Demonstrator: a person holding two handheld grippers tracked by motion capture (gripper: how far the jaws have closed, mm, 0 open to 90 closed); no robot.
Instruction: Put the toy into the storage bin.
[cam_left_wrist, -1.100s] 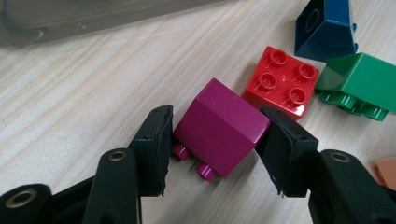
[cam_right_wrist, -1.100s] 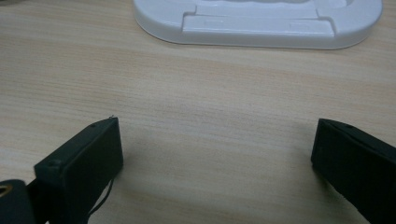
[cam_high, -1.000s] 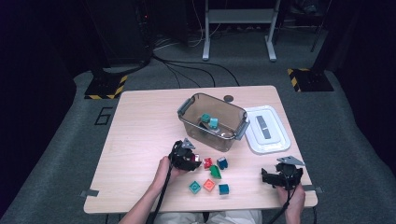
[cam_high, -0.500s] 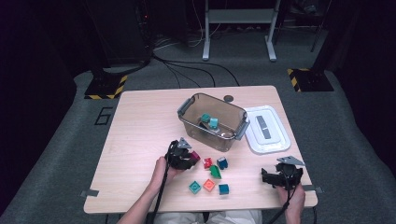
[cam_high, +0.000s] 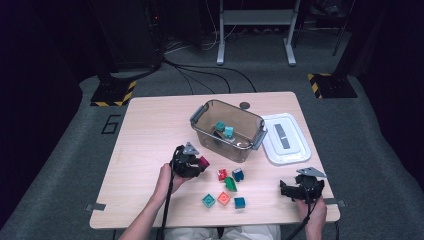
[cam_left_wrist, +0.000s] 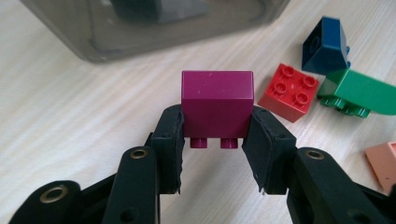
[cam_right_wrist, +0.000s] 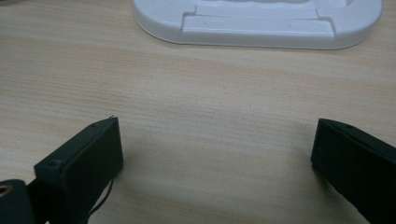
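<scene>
The left gripper, its jaws having just closed on the magenta block, holds it off the table with the open bin lying near at one o'clock.

A pale wooden table carries everything; a smoky clear bin stands near its far middle, a white lid flat just to the bin's right; near the front lie loose blocks: red, green, dark blue, teal, orange, blue; a small dark disc sits at the far edge.
</scene>
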